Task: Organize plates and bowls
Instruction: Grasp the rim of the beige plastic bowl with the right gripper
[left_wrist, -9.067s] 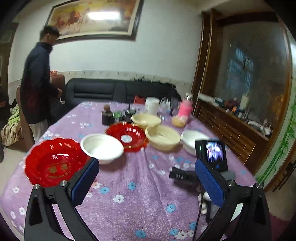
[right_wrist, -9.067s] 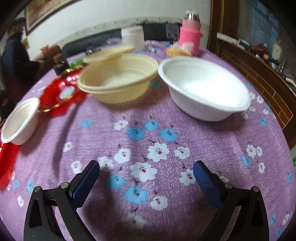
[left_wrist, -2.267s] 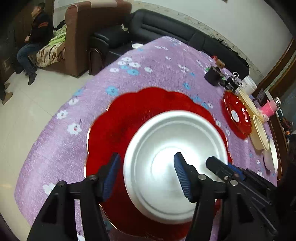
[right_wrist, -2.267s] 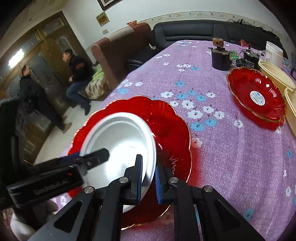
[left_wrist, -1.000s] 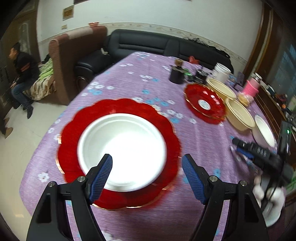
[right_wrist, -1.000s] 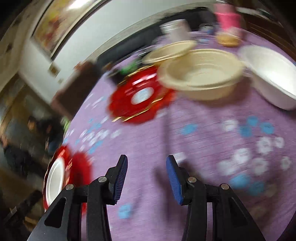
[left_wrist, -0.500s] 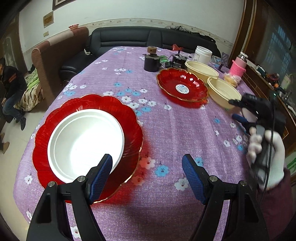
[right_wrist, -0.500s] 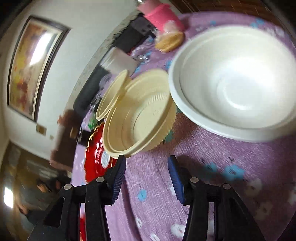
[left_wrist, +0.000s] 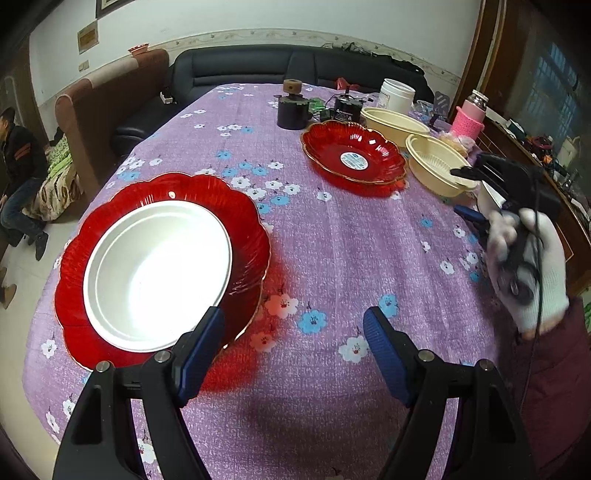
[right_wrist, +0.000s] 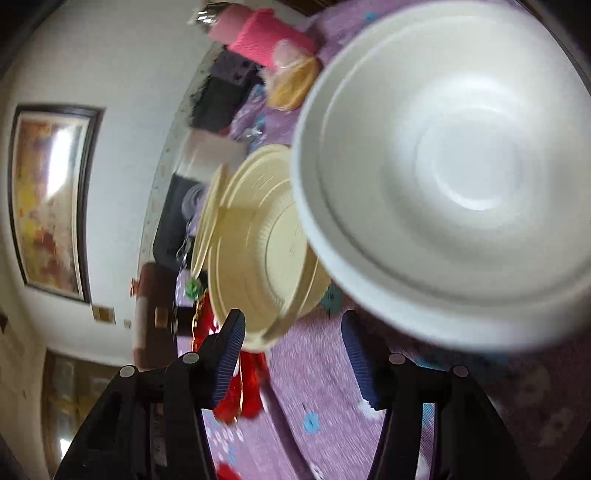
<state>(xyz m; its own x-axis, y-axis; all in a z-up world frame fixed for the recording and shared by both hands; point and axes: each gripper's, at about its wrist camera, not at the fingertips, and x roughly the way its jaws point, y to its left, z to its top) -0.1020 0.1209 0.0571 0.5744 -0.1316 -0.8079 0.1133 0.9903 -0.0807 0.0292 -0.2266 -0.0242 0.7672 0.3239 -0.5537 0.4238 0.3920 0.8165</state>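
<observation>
I count two red plates (left_wrist: 255, 236) (left_wrist: 352, 157), two white bowls (left_wrist: 157, 273) (right_wrist: 454, 170), two cream bowls (left_wrist: 434, 164) (left_wrist: 393, 120).

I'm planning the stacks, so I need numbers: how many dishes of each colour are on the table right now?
Red plates: 2
White bowls: 2
Cream bowls: 2
Total: 6

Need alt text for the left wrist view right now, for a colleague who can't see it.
A white round bowl sits inside a large red scalloped plate on a purple floral tablecloth, just beyond the open left gripper. Farther back are a smaller red scalloped plate and two cream plastic bowls.
</observation>
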